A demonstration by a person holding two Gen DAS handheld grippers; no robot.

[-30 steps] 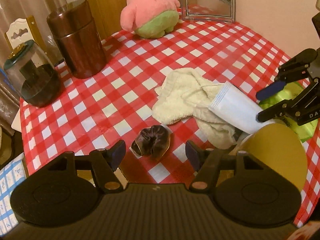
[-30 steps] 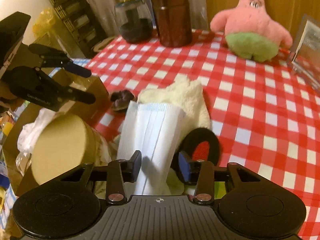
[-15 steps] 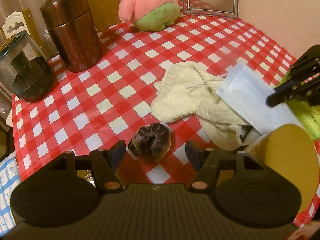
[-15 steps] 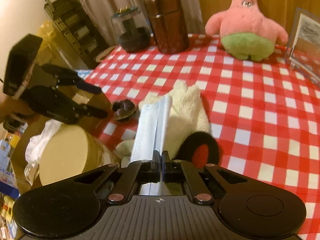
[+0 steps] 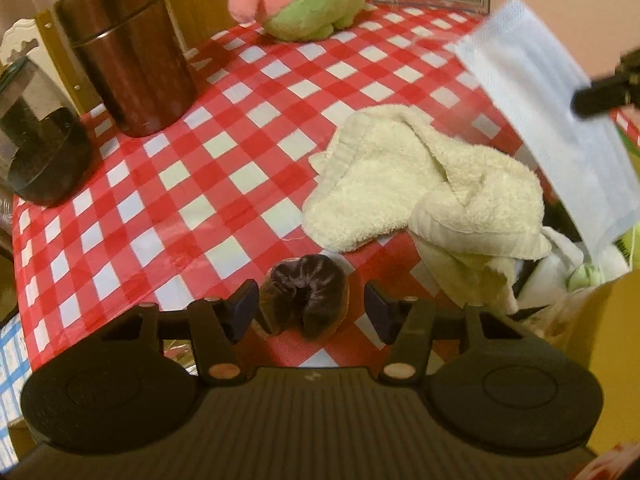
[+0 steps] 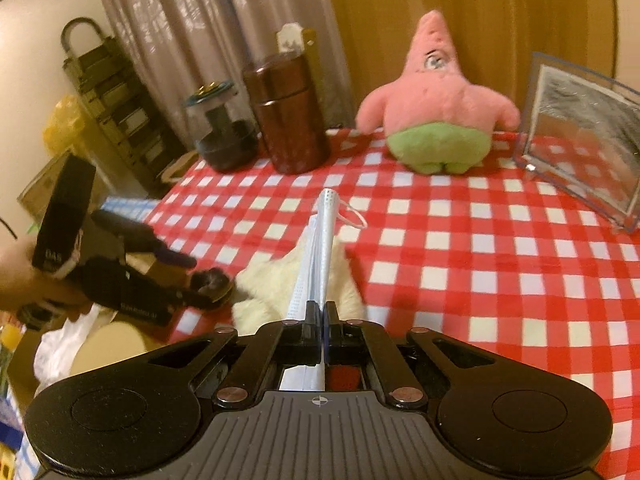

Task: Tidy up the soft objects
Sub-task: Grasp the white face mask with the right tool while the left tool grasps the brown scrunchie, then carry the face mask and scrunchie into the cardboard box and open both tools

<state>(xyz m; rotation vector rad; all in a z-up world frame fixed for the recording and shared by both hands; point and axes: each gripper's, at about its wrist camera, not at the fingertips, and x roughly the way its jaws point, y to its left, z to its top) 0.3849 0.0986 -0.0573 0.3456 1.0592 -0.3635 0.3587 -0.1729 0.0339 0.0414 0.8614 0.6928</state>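
Note:
A dark brown scrunchie (image 5: 306, 300) lies on the red checked tablecloth (image 5: 224, 152) near its front edge. My left gripper (image 5: 310, 306) straddles it with jaws closing. The left pad sits close beside the scrunchie and the right pad stands apart from it. My right gripper (image 6: 321, 312) is shut on a pale blue face mask (image 6: 320, 252), held edge-on in the air above a cream towel (image 6: 264, 292). In the left wrist view the mask (image 5: 548, 120) hangs at the right over the crumpled towel (image 5: 400, 176). From the right wrist view the left gripper (image 6: 188, 280) shows around the scrunchie (image 6: 210, 280).
A pink and green plush star (image 6: 436, 120) sits at the back, a clear picture frame (image 6: 580, 140) to its right. A brown canister (image 5: 128, 52) and a glass jar (image 5: 36, 136) stand at the left. A tan round lid (image 6: 108, 352) and bags lie below the table's near edge.
My right gripper shut on the mask and lifted it off the towel. My left gripper came down around the scrunchie and its jaws narrowed slightly.

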